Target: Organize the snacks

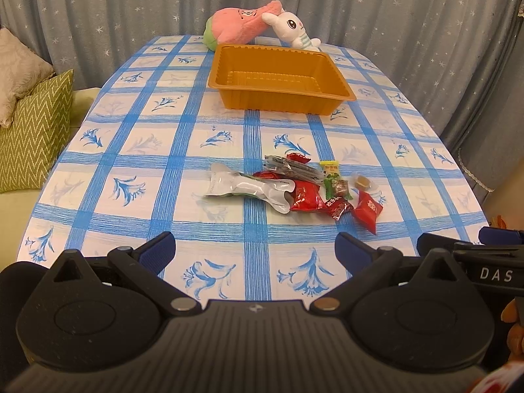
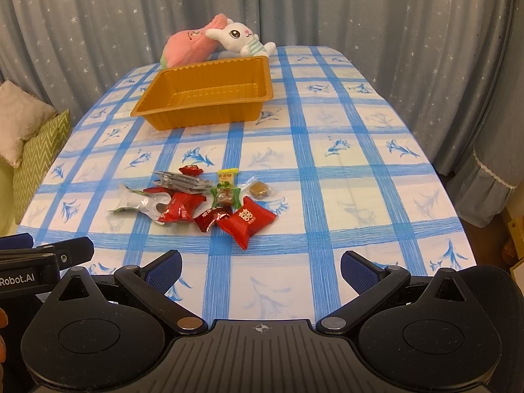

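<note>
The small wrapped snacks (image 1: 304, 186) lie in one loose heap on the desk's checked blue-and-white cloth, toward its near edge and well short of the empty orange plastic tray (image 1: 281, 77). The tray stands further back along the middle of the desk, open side up, a ready place for the heap to go. Within the pile, a crumpled silver foil pouch (image 1: 249, 190) sits on the left, partly under a red pillow-shaped packet (image 1: 306, 198). Another red packet (image 2: 247, 224) lies nearest the right gripper. A green-wrapped sweet (image 2: 226, 195) and a clear-wrapped brown candy (image 2: 260, 190) lie toward the pile's far right.

Both grippers hang over the near edge of the desk, side by side. The left gripper (image 1: 255, 250) has its jaws spread wide and empty, and so does the right gripper (image 2: 260, 267); nothing is gripped yet, so sorting looks unstarted. At the far edge behind the tray lie a pink plush toy (image 1: 235, 24) and a white plush rabbit (image 1: 291, 28), clear of the work.
</note>
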A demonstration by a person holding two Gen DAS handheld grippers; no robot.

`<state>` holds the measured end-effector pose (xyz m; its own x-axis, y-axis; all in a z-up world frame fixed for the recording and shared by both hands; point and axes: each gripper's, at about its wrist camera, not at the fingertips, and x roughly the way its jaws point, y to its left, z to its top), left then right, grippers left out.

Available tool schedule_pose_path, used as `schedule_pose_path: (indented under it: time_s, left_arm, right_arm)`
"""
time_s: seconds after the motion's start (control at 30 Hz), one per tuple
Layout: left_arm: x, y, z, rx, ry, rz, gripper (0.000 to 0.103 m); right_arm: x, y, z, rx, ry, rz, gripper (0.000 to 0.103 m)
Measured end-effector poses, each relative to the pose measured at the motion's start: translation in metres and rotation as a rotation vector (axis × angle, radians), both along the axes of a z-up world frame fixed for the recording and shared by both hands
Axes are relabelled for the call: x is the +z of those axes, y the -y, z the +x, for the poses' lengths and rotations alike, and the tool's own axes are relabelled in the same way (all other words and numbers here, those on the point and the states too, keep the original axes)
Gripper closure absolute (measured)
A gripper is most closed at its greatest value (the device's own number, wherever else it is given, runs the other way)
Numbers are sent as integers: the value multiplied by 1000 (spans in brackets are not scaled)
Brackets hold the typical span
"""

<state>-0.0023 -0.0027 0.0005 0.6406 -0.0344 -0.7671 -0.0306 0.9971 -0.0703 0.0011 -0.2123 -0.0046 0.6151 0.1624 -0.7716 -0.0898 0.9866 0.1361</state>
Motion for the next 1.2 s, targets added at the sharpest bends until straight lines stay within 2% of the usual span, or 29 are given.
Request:
schedule_pose_path:
  time_s: [1.2]
  left_arm:
    - [-1,2,1,-1,-2,-2,0]
  right_arm:
    - [0,1,0,-1,1,3,1]
